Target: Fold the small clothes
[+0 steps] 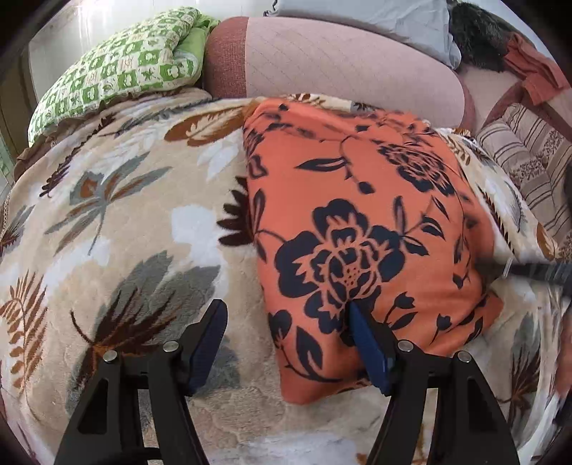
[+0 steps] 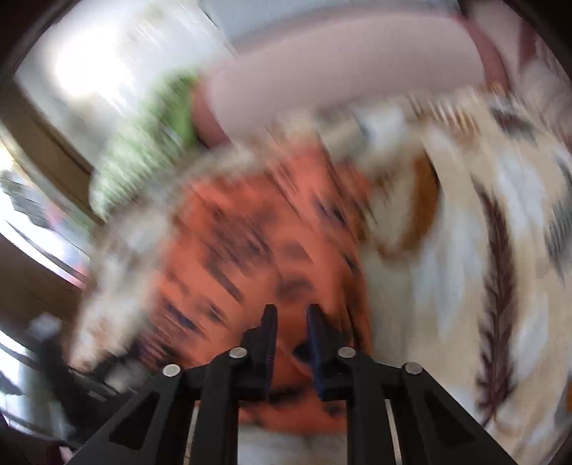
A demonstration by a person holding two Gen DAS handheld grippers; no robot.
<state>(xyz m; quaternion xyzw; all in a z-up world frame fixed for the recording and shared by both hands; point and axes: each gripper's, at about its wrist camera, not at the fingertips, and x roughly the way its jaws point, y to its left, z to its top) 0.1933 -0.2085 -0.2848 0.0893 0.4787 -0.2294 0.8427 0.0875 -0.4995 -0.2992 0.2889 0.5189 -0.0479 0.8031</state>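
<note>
An orange cloth with dark blue flowers (image 1: 357, 221) lies folded flat on the leaf-patterned blanket (image 1: 118, 221). My left gripper (image 1: 286, 307) is open above the cloth's near left corner; its right finger is over the cloth and its left finger over the blanket. My right gripper (image 2: 291, 313) shows in a heavily blurred right wrist view, with a narrow gap between the fingers and nothing seen between them, over the cloth's (image 2: 250, 243) near edge. A dark blurred shape (image 1: 536, 273) at the cloth's right edge in the left wrist view looks like the right gripper.
A green checked quilt (image 1: 118, 68) lies at the back left. A pink bolster (image 1: 339, 60) runs along the back behind the cloth. Striped cushions (image 1: 529, 157) sit at the right. A grey pillow (image 1: 393, 18) and dark clothes (image 1: 479, 35) lie beyond the bolster.
</note>
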